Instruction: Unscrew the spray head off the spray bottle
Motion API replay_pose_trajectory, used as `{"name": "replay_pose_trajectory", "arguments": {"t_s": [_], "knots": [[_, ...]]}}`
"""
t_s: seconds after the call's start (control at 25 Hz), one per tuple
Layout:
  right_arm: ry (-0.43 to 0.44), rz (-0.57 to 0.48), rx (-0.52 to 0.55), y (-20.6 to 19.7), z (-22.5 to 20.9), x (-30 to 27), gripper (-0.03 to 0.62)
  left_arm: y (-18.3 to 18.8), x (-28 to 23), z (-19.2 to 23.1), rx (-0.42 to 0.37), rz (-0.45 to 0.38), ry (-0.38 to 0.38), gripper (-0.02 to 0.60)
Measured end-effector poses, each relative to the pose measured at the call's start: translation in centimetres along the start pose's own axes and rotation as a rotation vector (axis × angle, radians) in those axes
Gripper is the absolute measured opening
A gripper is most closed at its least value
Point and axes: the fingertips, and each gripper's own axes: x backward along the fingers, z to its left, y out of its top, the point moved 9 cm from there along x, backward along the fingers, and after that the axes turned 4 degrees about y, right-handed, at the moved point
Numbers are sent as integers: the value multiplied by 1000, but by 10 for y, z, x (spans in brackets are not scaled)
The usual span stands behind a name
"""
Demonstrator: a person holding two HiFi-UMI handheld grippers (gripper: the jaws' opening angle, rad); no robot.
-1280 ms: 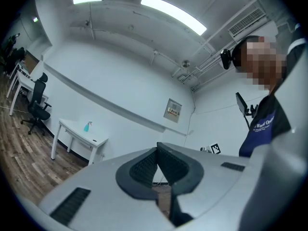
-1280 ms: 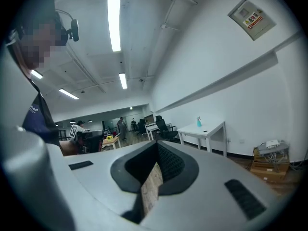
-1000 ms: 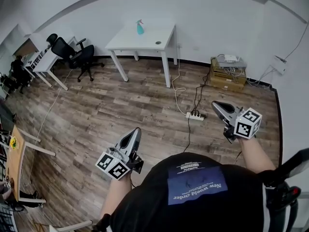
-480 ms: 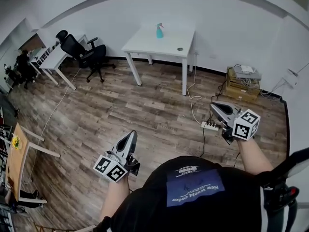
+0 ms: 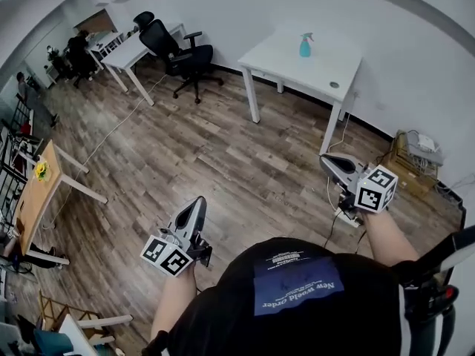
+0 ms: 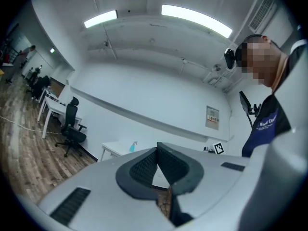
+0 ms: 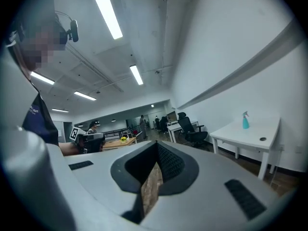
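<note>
The spray bottle is standing upright near the far edge of the white desk, well apart from both grippers. The left gripper and the right gripper are hovering over the wooden floor, jaws pressed together and holding nothing

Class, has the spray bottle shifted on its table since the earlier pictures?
No. The spray bottle keeps its far-edge spot on the white table, same side of the small dark disc.

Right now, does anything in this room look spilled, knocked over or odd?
Nothing stands out: the spray bottle stands upright on the white table, and the left gripper and right gripper are shut, empty, far from it.
</note>
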Motion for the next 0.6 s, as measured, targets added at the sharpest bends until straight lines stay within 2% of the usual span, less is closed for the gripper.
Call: {"name": "replay_pose_trajectory", "arguments": {"t_s": [0.2,0.28,0.44,0.6], "knots": [[125,25,19,25,-60,-62,-6,11,-39,18,-33,-23,110,3],[161,31,23,34,-84,-85,-6,13,-56,26,-22,-42,145,3],[237,48,31,43,-123,-129,-6,14,-89,41,-41,-36,182,3],[273,67,19,47,-153,-171,-6,16,-111,62,-31,-36,210,3]]}}
